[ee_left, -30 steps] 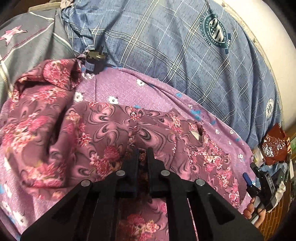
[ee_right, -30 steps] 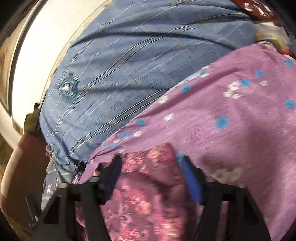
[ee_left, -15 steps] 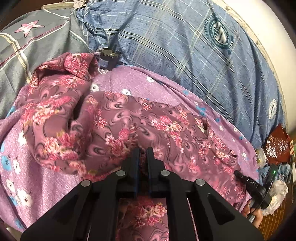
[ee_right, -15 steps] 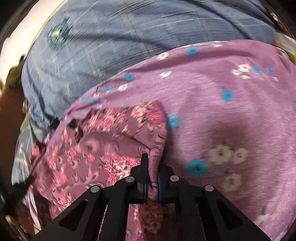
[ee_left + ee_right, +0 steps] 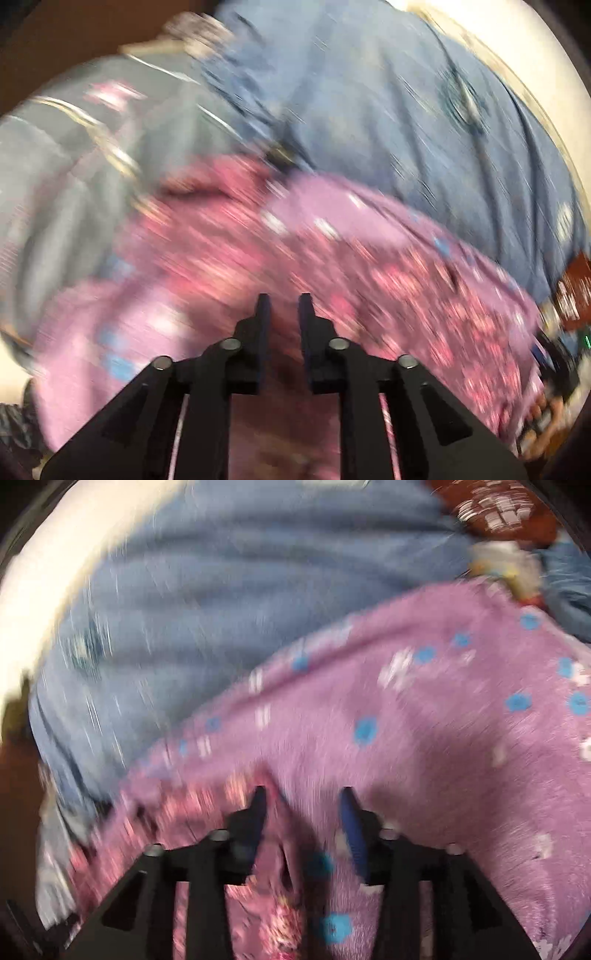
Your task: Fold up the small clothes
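A: What lies before your left gripper?

B: My left gripper point(image 5: 283, 308) points down over the dark floral garment point(image 5: 424, 295), a maroon cloth with pink blossoms. Its jaws are opening, with a narrow gap between them. Floral cloth shows in that gap, but the blur hides whether the pads press on it; they look apart from it.

A: And where does the garment lie?

B: It is spread on a purple blanket point(image 5: 362, 206) printed with white and blue flowers, which covers the bed. Behind the blanket lies a blue checked sheet point(image 5: 406, 110), and to the left of that a grey cloth point(image 5: 92, 155) with pale stripes. At the far right edge of the left view a hand point(image 5: 546, 417) holds dark gear, too blurred to make out.

A: Describe the right gripper.

B: My right gripper point(image 5: 304, 801) is also tilted down. Its jaws are opening and stand about half apart. An upright fold of the floral garment point(image 5: 280, 849) stands between them, nearer the left finger point(image 5: 255, 812); the right finger point(image 5: 351, 819), with its blue pad, is apart from the fold. The cloth is not pinched.

A: What surrounds it in that view?

B: The purple blanket point(image 5: 443, 738) fills the right, and the blue sheet point(image 5: 221, 590) the upper left.
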Demonstrator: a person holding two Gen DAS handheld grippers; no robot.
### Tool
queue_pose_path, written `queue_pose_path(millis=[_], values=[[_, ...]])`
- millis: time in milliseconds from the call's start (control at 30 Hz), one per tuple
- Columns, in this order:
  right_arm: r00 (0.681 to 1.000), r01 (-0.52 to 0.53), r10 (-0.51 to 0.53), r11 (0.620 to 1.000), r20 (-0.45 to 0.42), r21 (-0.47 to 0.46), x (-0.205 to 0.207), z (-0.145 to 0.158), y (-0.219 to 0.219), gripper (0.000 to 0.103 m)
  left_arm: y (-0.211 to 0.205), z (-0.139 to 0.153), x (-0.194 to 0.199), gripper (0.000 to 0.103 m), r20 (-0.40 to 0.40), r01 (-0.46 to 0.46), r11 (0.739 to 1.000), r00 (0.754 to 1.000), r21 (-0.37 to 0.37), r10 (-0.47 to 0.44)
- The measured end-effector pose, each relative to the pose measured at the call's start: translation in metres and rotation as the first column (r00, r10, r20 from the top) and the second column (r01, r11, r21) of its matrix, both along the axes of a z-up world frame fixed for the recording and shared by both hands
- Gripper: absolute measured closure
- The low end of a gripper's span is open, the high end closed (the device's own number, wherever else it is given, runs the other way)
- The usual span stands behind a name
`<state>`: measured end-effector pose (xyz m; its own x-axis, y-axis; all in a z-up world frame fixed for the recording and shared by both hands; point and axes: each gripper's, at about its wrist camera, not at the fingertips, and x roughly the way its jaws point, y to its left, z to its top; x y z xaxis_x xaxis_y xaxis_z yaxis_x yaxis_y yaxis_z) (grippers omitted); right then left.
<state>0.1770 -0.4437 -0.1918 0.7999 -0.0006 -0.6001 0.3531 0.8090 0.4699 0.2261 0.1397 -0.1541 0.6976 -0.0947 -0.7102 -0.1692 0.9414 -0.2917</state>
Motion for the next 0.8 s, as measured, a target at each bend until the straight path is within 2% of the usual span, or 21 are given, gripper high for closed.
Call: queue_pose_path(millis=[67, 100, 167, 200, 267, 367, 433, 500, 567, 700, 733, 767, 800], values=[[0.998, 0.004, -0.002, 0.999, 0.062, -0.037, -0.006, 0.010, 0.006, 0.052, 0.035, 0.011, 0.004, 0.072, 0.023, -0.107, 0.994, 0.994, 0.013, 0.107], [0.998, -0.009, 0.012, 0.999, 0.069, -0.048, -0.006, 0.011, 0.012, 0.052, 0.046, 0.015, 0.007, 0.070, 0.037, -0.138, 0.990, 0.990, 0.015, 0.138], [0.997, -0.049, 0.052, 0.998, 0.063, -0.044, -0.003, 0.010, 0.023, 0.052, 0.063, 0.023, 0.023, 0.056, 0.047, -0.190, 0.981, 0.981, 0.039, 0.188], [0.996, -0.074, 0.076, 0.997, 0.051, -0.032, 0.000, 0.007, 0.030, 0.052, 0.067, 0.027, 0.035, 0.053, 0.043, -0.196, 0.979, 0.980, 0.053, 0.194], [0.993, -0.113, 0.113, 0.994, 0.029, -0.013, 0.008, 0.001, 0.042, 0.052, 0.065, 0.029, 0.055, 0.033, 0.021, -0.149, 0.986, 0.989, 0.078, 0.147], [0.989, -0.146, 0.146, 0.989, 0.021, -0.019, 0.015, -0.002, 0.058, 0.052, 0.044, 0.024, 0.087, 0.022, -0.004, -0.102, 0.969, 0.994, 0.225, 0.105], [0.987, -0.158, 0.159, 0.987, 0.015, -0.040, 0.018, -0.002, 0.067, 0.052, 0.028, 0.009, 0.107, 0.019, -0.044, -0.032, 0.940, 0.998, 0.341, 0.050], [0.984, -0.176, 0.176, 0.983, 0.003, -0.046, 0.023, -0.005, 0.073, 0.052, 0.021, -0.010, 0.123, 0.019, -0.098, 0.014, 0.906, 0.995, 0.423, 0.030], [0.983, -0.182, 0.182, 0.982, -0.010, -0.048, 0.027, -0.009, 0.077, 0.052, 0.022, -0.024, 0.134, 0.019, -0.134, 0.043, 0.885, 0.991, 0.463, 0.023], [0.982, -0.189, 0.187, 0.980, -0.036, -0.056, 0.033, -0.015, 0.082, 0.052, 0.028, -0.042, 0.150, 0.019, -0.167, 0.088, 0.871, 0.986, 0.483, -0.007], [0.982, -0.189, 0.187, 0.980, -0.040, -0.057, 0.033, -0.017, 0.082, 0.052, 0.029, -0.045, 0.153, 0.024, -0.163, 0.098, 0.872, 0.986, 0.480, -0.020], [0.981, -0.189, 0.187, 0.981, -0.043, -0.055, 0.035, -0.018, 0.083, 0.052, 0.032, -0.047, 0.158, 0.042, -0.166, 0.105, 0.875, 0.986, 0.473, -0.028], [0.981, -0.189, 0.186, 0.981, -0.046, -0.053, 0.035, -0.018, 0.084, 0.052, 0.034, -0.050, 0.163, 0.055, -0.179, 0.112, 0.881, 0.983, 0.460, -0.031]])
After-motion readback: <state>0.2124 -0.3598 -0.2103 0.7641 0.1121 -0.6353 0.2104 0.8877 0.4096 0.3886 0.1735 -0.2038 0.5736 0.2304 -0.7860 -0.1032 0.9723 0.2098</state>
